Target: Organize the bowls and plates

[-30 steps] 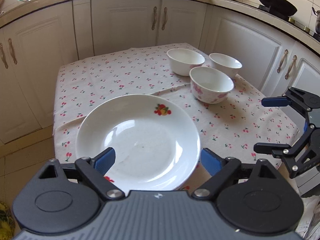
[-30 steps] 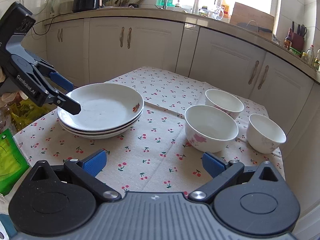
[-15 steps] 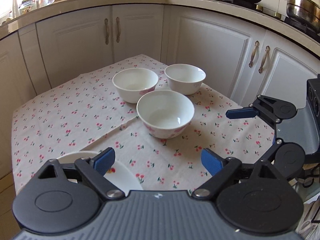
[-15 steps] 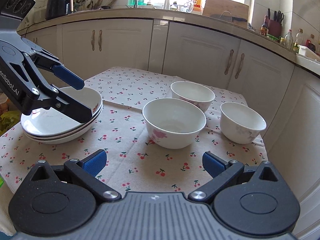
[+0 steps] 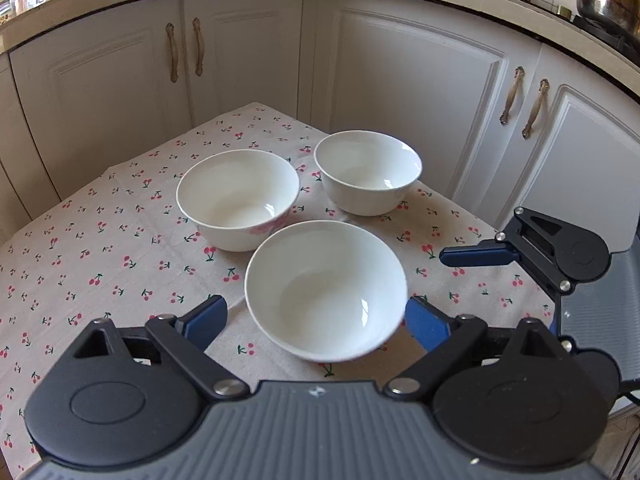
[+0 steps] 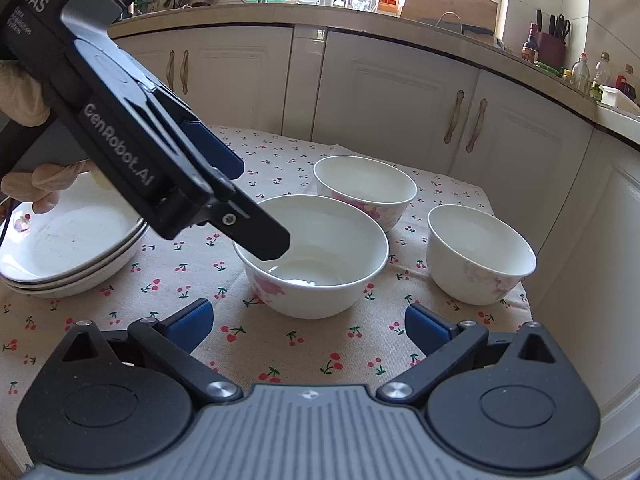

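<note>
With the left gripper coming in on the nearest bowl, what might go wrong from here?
The left gripper, whose jaws have just been opening, straddles the near bowl without pressing it; a shallow grip could slip on the glazed rim. The far bowls sit close, so a sideways lift might knock them. The right bowl stands near the table edge.

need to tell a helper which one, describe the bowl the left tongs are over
On the cherry-print tablecloth three white bowls sit right of the stacked plates. It is the nearest bowl, the widest, closest to the plates, with the left tongs open above its rim.
</note>
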A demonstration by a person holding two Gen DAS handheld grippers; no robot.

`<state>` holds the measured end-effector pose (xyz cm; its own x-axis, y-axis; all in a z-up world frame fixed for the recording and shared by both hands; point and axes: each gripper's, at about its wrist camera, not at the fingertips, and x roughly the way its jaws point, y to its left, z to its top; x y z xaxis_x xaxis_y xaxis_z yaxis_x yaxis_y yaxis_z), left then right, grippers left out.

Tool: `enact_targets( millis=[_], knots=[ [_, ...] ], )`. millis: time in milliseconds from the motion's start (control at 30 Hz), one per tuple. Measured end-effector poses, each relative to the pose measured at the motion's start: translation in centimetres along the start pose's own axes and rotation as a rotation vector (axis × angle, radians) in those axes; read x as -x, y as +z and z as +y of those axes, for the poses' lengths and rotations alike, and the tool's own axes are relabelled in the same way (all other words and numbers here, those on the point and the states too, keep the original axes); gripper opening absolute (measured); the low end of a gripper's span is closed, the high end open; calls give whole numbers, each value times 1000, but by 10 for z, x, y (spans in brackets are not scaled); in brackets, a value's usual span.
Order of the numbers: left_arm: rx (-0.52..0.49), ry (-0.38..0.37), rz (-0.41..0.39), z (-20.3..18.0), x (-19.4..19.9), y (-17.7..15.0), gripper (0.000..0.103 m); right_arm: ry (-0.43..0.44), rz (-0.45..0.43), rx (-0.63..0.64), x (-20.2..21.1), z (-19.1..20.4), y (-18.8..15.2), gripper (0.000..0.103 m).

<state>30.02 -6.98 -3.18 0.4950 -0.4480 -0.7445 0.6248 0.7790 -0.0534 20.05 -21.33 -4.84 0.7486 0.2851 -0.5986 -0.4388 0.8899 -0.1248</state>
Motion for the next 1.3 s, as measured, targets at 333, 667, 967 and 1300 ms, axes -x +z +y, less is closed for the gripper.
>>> enact_targets(
  millis=[333,667,967,1300],
  knots=[
    [26,-5,59,20,-35,13,95,28,10,-21,-24,-10,6,103],
    [17,-54,87,17,-45,14,85,59,3,-8,-32,-11,9,89],
    [17,-73,86,14,-48,15,80,57,-7,10,-31,-9,11,83],
    [20,-75,82,11,-44,15,80,63,-1,-4,-28,-10,11,83]
  ],
)
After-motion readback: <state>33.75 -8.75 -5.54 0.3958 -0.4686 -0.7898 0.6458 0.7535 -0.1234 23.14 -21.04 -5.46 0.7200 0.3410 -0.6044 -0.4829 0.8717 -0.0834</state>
